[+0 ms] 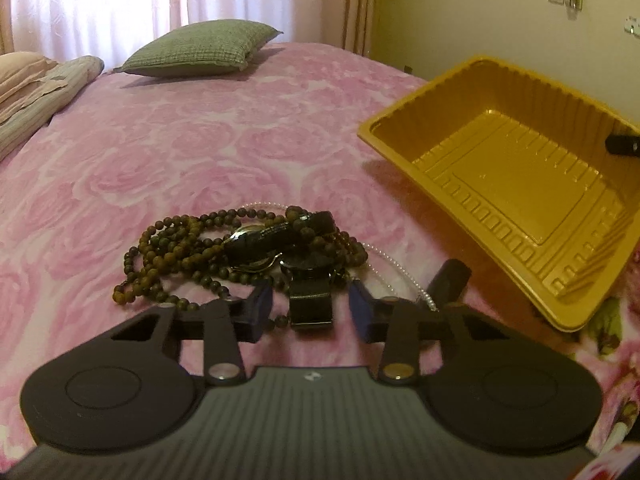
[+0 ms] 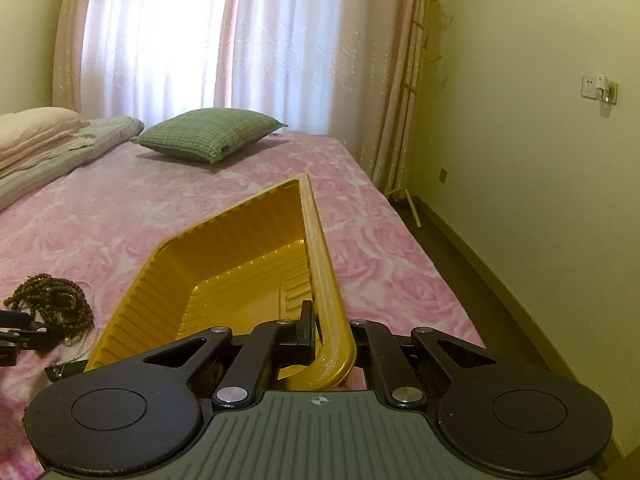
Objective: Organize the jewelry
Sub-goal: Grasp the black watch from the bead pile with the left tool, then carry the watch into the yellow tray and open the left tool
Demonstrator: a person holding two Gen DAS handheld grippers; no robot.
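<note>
1. The jewelry heap [image 1: 240, 252] lies on the pink rose-print bedspread [image 1: 200, 140], just left of the gold plastic tray [image 1: 520, 168]; it is a tangle of brown bead strands [image 1: 168, 248], a black watch strap [image 1: 311, 304] and a thin pearl string [image 1: 384, 264].
2. The left gripper [image 1: 310, 312] sits at the near edge of the heap; its fingers [image 1: 260, 308] stand partly spread either side of the watch strap, not yet pressing it.
3. The right gripper [image 2: 320, 336] has its fingers pressed together on the tray's near rim, tilting the tray toward the heap.
4. The beads look light, limp and snag-prone; lifting one piece probably drags the others; the pearl string seems the most fragile.
5. The strap is flat and firmer, likely the best place to pinch.
6. The tray appears thin and flexible; a rim grip may let it sag under load.
</note>
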